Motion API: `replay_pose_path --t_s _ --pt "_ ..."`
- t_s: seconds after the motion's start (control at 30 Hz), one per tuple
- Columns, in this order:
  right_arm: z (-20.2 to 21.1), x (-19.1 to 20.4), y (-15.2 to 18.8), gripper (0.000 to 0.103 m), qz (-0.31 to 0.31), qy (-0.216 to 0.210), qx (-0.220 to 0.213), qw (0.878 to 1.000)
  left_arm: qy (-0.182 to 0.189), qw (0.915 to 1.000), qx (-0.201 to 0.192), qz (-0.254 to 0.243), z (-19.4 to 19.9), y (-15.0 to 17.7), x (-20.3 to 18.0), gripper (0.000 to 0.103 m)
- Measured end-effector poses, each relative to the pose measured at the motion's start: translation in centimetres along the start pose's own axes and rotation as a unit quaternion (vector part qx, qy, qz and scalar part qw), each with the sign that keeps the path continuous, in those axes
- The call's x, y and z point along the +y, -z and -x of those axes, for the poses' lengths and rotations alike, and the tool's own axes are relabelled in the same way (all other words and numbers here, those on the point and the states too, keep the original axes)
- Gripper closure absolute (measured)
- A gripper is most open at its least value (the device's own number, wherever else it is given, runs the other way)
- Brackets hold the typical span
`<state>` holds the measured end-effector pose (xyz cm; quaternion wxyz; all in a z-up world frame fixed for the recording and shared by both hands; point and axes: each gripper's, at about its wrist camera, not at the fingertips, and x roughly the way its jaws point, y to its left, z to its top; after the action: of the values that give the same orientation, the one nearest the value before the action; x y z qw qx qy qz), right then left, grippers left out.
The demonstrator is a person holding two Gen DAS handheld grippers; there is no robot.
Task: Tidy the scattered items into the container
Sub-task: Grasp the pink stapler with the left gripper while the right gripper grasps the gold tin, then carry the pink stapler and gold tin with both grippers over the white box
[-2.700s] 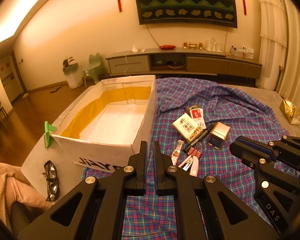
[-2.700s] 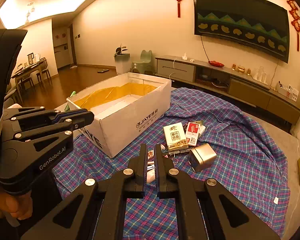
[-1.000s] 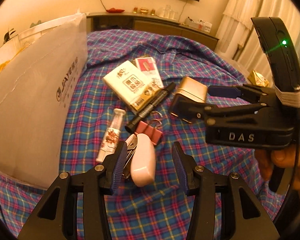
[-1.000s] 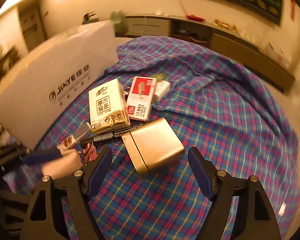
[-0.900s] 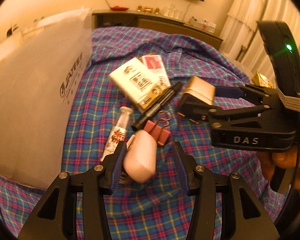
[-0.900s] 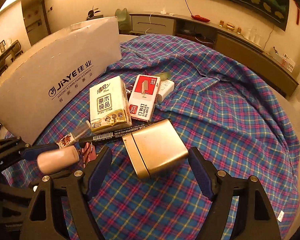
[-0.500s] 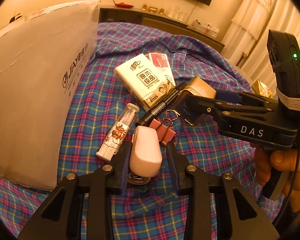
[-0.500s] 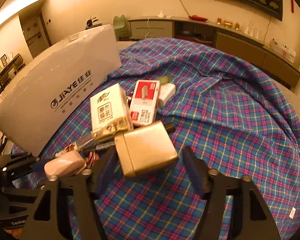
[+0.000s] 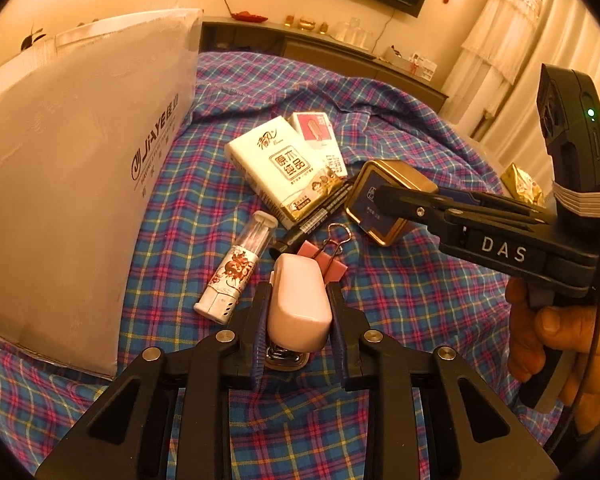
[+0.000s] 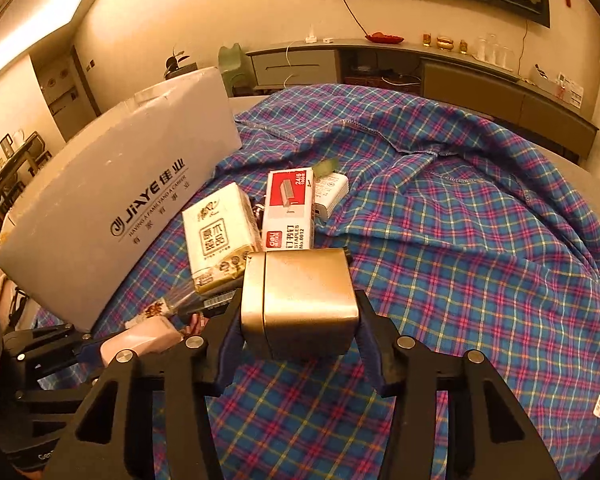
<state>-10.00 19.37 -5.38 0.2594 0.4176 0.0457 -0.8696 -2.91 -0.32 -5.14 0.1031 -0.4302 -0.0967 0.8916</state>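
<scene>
My left gripper (image 9: 299, 292) is closing, and its pads press both sides of a pink stapler (image 9: 298, 312) that stands on end just above the plaid cloth. The jaws of my right gripper (image 10: 299, 306) are closing too, with both pads against the sides of a gold tin (image 10: 304, 292). In the left wrist view that tin (image 9: 400, 172) is tipped up on one edge. The white cardboard box (image 9: 60, 180) stands to the left of the pile; only its outer wall (image 10: 120, 192) shows.
Loose on the plaid cloth (image 10: 460, 260) lie a tissue pack (image 9: 280, 164), a red staples box (image 10: 288, 208), a black marker (image 9: 320, 216), a pink binder clip (image 9: 328, 260), a small printed tube (image 9: 236, 268) and a white charger (image 10: 332, 192). A hand (image 9: 556, 336) holds the right gripper.
Both pairs of jaws have narrowed from wide open. The left ones now clamp the pink stapler, lifted on end. The right ones have come in against the gold tin, which turned square and tipped up.
</scene>
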Motion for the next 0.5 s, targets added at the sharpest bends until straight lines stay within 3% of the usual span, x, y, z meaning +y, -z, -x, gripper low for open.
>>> replay_pose_path --t_s 0.5 --pt "3.4 0.5 1.7 0.051 -0.042 -0.012 -0.016 0.999 0.004 0.9998 -0.016 -0.014 2.1 0.3 -0.8 0.075"
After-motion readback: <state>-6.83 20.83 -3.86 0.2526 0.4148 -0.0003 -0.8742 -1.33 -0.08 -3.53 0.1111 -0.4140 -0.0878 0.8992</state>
